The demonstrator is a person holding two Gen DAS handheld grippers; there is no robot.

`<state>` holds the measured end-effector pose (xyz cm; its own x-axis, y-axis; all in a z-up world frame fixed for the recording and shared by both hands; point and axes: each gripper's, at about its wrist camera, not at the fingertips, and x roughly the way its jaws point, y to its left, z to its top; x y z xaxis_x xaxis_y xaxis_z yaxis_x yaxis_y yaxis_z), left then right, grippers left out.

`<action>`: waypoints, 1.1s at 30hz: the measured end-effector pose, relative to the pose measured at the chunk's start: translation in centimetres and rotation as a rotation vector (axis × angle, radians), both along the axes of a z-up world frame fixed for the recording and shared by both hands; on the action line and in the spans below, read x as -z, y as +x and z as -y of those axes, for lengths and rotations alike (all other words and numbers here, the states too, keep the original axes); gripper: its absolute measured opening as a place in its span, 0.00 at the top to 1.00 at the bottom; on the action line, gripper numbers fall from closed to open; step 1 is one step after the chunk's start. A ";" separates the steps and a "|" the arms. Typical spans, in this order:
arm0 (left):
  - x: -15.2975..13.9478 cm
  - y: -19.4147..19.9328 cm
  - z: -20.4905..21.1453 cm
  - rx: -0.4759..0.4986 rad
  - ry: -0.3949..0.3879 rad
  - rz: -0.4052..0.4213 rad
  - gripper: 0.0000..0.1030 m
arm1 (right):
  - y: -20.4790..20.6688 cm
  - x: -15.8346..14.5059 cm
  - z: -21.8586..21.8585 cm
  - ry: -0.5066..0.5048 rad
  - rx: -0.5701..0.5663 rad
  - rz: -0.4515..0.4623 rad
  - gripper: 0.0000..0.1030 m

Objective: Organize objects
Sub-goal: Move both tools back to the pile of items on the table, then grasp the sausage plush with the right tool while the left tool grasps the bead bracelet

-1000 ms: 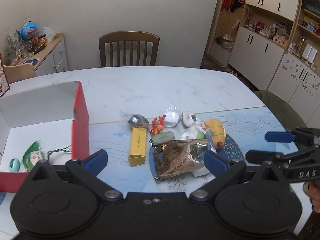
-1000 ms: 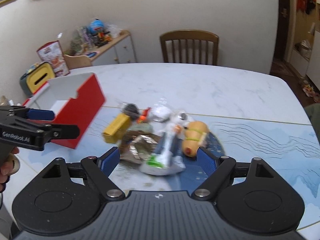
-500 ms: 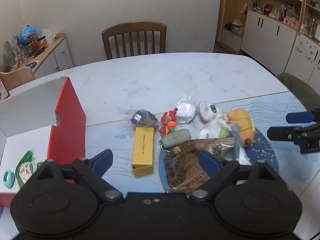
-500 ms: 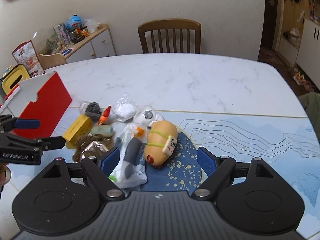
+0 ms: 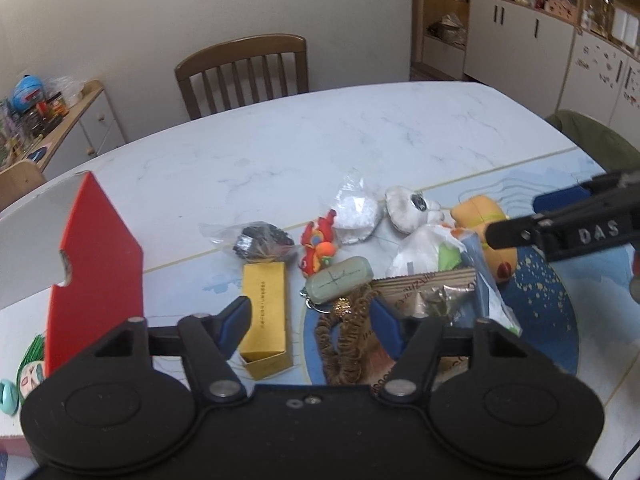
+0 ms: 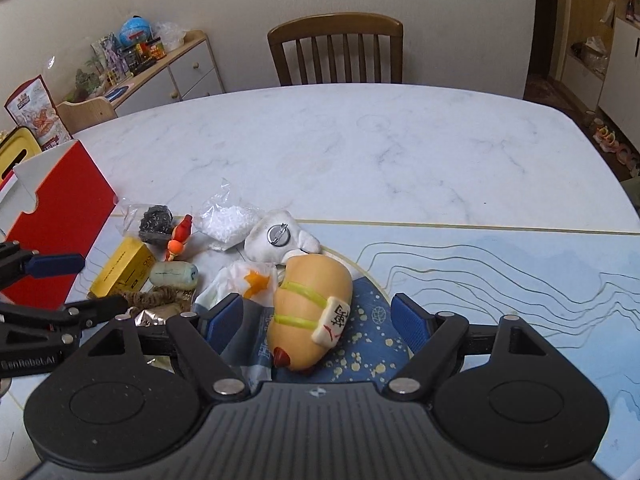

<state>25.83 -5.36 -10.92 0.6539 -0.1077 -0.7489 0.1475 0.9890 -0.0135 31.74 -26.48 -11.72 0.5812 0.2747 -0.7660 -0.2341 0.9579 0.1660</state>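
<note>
We find the left hand-held gripper (image 5: 310,322) released, its blue pads spread and nothing between them; it hangs low over the near edge of the pile, with the yellow box (image 5: 265,309) just inside its left pad and a brown beaded string (image 5: 347,340) under its right pad. The right hand-held gripper (image 6: 318,320) is likewise released, its jaws wide apart on either side of the orange plush toy (image 6: 310,308), which lies on a round dark blue mat (image 6: 366,344); we cannot tell whether either pad touches the toy.

We note the remaining task items gathered in a loose pile on the white marbled worktop (image 6: 360,152). Just left of the orange plush toy lies a crumpled white-and-blue plastic bag (image 6: 244,292). Behind the toy sits a white plush piece (image 6: 280,240) with a metal pin back. Beside that is a clear bag of white granules (image 6: 230,220), then a small red-and-orange figure (image 6: 180,236) and a clear bag holding a dark lump (image 6: 156,220). A pale green capsule-shaped charm (image 5: 340,280) lies between the yellow box and a crinkled brown foil packet (image 5: 428,288).

The open red-and-white carton (image 5: 94,260) stands at the left of the pile, apart from it. In the left wrist view a green-tasselled mask trinket (image 5: 32,364) and a small teal item (image 5: 8,396) lie inside it.

A wooden chair (image 6: 336,52) stands at the far side.
</note>
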 end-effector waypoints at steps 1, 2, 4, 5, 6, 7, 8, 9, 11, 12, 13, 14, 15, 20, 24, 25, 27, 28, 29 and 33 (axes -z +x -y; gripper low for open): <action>0.1 0.1 0.1 0.007 0.001 -0.006 0.44 | 0.2 0.2 -0.1 0.003 -0.001 -0.005 0.25; 0.3 0.2 0.2 0.011 0.001 -0.013 0.47 | 0.5 0.4 -0.2 0.003 0.000 -0.010 0.26; 0.6 0.3 0.5 0.024 0.004 -0.022 0.52 | 0.8 0.8 -0.3 0.006 0.002 -0.022 0.30; 0.7 0.4 0.6 0.031 0.004 -0.025 0.54 | 1.0 1.0 -0.3 0.009 0.003 -0.028 0.31; 0.8 0.4 0.7 0.038 0.005 -0.026 0.56 | 1.1 1.2 -0.3 0.010 0.005 -0.035 0.32; 0.9 0.4 0.8 0.044 0.007 -0.027 0.57 | 1.3 1.4 -0.3 0.012 0.007 -0.042 0.34; 1.0 0.5 0.9 0.050 0.008 -0.028 0.59 | 1.4 1.6 -0.3 0.016 0.008 -0.048 0.35; 1.0 0.5 1.0 0.055 0.010 -0.029 0.63 | 1.5 1.7 -0.3 0.019 0.009 -0.054 0.36; 1.2 0.7 1.1 0.062 0.003 -0.037 0.69 | 1.6 2.0 -0.3 0.026 0.011 -0.063 0.39; 1.3 0.7 1.1 0.065 -0.003 -0.042 0.73 | 1.6 2.1 -0.3 0.032 0.010 -0.068 0.42; 1.3 0.8 1.1 0.069 -0.006 -0.045 0.75 | 1.7 2.2 -0.3 0.036 0.011 -0.073 0.46; 1.4 0.8 1.1 0.072 -0.006 -0.045 0.78 | 1.7 2.3 -0.3 0.040 0.012 -0.077 0.48; 1.4 0.8 1.1 0.075 -0.008 -0.046 0.84 | 1.7 2.3 -0.2 0.043 0.015 -0.080 0.51; 1.2 0.9 1.0 0.081 -0.026 -0.046 0.91 | 1.7 2.2 -0.1 0.052 0.024 -0.080 0.55; 0.8 0.8 0.7 0.072 -0.051 -0.046 0.92 | 1.2 1.7 -0.1 0.052 0.030 -0.066 0.56; 0.6 0.8 0.5 0.066 -0.062 -0.047 0.92 | 1.1 1.5 -0.1 0.052 0.030 -0.061 0.56; 0.2 0.7 0.2 0.054 -0.081 -0.047 0.92 | 0.7 1.0 0.1 0.049 0.031 -0.052 0.56; -0.1 0.6 0.0 0.050 -0.091 -0.045 0.92 | 0.5 0.6 0.2 0.048 0.031 -0.047 0.56; -0.4 0.5 -0.1 0.047 -0.100 -0.043 0.92 | 0.3 0.3 0.3 0.049 0.030 -0.043 0.56; -1.7 0.0 -0.8 0.029 -0.134 -0.040 0.92 | -0.8 -1.3 0.3 0.047 0.018 -0.027 0.56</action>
<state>25.81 -4.61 -9.21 0.6190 -0.2269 -0.7519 0.1726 0.9733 -0.1516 30.96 -26.81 -10.38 0.5657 0.3002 -0.7680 -0.2117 0.9530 0.2166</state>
